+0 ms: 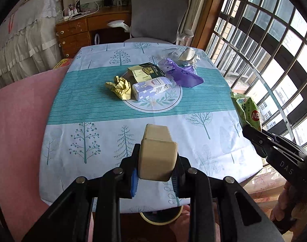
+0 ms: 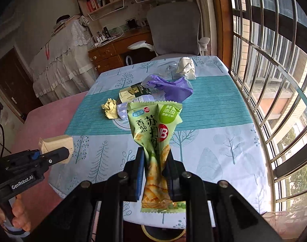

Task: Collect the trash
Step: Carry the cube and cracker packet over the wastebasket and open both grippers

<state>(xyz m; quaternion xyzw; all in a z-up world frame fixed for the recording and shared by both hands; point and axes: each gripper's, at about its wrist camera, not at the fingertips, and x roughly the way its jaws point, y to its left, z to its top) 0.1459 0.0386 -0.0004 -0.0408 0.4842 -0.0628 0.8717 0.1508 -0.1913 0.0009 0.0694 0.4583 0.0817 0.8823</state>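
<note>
My left gripper (image 1: pixel 156 161) is shut on a beige carton (image 1: pixel 157 151), held above the table's near edge; it also shows in the right wrist view (image 2: pixel 56 144). My right gripper (image 2: pixel 155 161) is shut on a green snack packet (image 2: pixel 155 131), held above the table's near side; the packet also shows in the left wrist view (image 1: pixel 249 111). On the table lie a crumpled yellow paper (image 1: pixel 120 86), a purple-white box (image 1: pixel 151 87), a green box (image 1: pixel 145 71), a purple plastic bag (image 1: pixel 183 73) and a crumpled white wrapper (image 1: pixel 188 54).
The table has a blue-green tree-print cloth (image 1: pixel 113 111). A grey office chair (image 1: pixel 157 14) stands behind it. A barred window (image 1: pixel 264 50) runs along the right. A pink cover (image 1: pixel 18 121) lies to the left. A round bin rim (image 1: pixel 161 218) shows under the table's near edge.
</note>
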